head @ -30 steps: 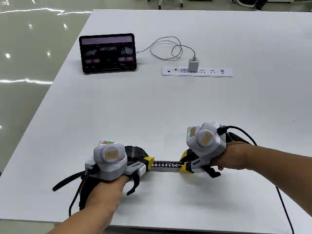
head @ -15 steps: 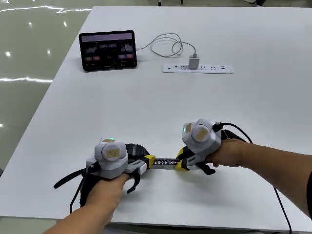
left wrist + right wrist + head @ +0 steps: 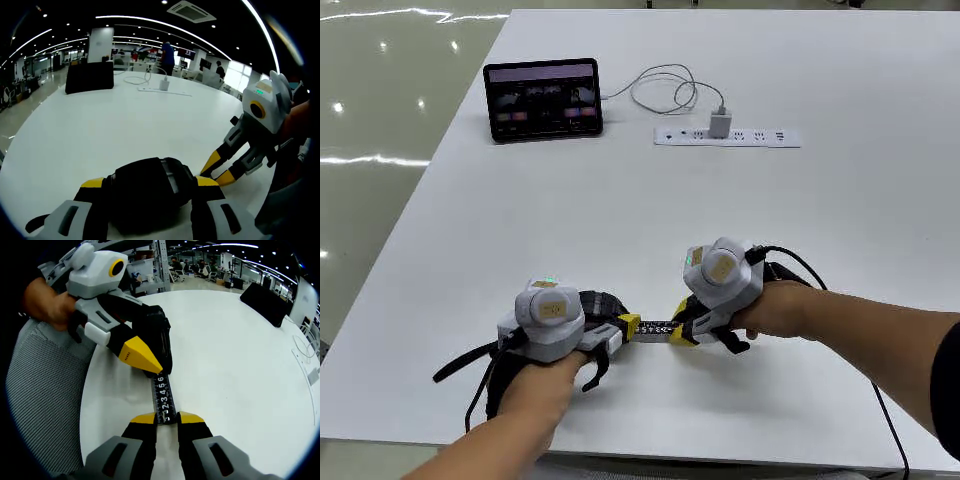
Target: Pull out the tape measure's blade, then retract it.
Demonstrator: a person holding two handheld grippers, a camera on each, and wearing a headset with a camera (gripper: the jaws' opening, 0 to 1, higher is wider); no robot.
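tape measure | clenched in left gripper fingers | blade out short, tip clenched by right gripper fingers

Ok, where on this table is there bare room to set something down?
Bare table spans from the tablet and power strip down to the left gripper and right gripper; right of the strip is open. Crowded: the near edge, around the tape measure between them.

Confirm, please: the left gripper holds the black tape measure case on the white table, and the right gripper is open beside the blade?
Not quite. The right gripper is shut on the blade, not open beside it; the right gripper view shows this. The left gripper does hold the black case on the white table.
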